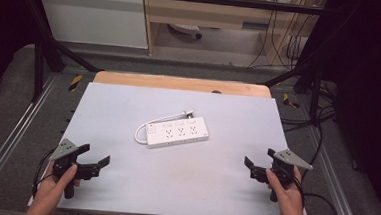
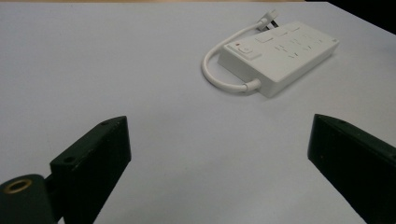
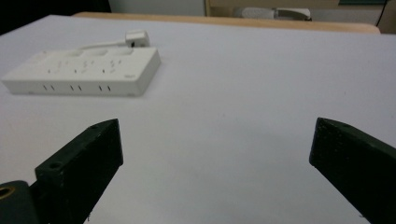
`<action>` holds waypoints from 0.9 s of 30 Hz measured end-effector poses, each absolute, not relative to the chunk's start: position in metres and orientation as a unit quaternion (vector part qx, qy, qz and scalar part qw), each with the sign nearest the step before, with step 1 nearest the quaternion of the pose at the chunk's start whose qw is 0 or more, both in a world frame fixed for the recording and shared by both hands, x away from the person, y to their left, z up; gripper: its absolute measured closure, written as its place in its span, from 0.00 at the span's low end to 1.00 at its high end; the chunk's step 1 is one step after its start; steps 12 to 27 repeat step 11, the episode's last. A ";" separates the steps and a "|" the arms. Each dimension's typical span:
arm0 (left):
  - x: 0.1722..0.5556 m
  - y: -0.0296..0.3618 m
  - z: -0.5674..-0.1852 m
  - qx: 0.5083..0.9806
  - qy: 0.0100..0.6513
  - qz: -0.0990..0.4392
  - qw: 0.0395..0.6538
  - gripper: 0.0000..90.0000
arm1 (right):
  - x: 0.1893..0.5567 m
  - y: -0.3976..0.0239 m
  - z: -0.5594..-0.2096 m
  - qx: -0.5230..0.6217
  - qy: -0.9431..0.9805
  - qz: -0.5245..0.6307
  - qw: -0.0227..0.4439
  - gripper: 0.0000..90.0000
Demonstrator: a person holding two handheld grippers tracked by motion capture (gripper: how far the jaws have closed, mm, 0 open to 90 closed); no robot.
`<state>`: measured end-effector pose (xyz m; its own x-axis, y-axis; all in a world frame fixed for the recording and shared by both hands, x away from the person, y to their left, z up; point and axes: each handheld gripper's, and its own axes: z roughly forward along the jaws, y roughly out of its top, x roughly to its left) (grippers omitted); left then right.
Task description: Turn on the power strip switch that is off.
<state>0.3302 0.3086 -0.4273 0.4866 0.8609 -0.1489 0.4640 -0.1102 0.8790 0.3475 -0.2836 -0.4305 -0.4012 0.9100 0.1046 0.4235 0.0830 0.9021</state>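
Bare table (image 1: 123, 183) between both grippers, white power strip (image 1: 179, 132) mid-table the lone obstacle, open room around it

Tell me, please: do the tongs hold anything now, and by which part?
Nothing is held. Left tongs and right tongs are open and apart from the power strip.

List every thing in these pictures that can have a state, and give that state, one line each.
Power strip: flat on the table, sockets up, nothing plugged in.
Cord: looped off the strip's end, plug lying loose behind it.
Left gripper: open, holding nothing.
Right gripper: open, holding nothing.
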 end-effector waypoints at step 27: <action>0.331 0.308 -0.427 0.720 0.457 0.206 0.481 0.07 | 0.352 -0.264 -0.451 0.480 0.728 0.432 0.232 0.04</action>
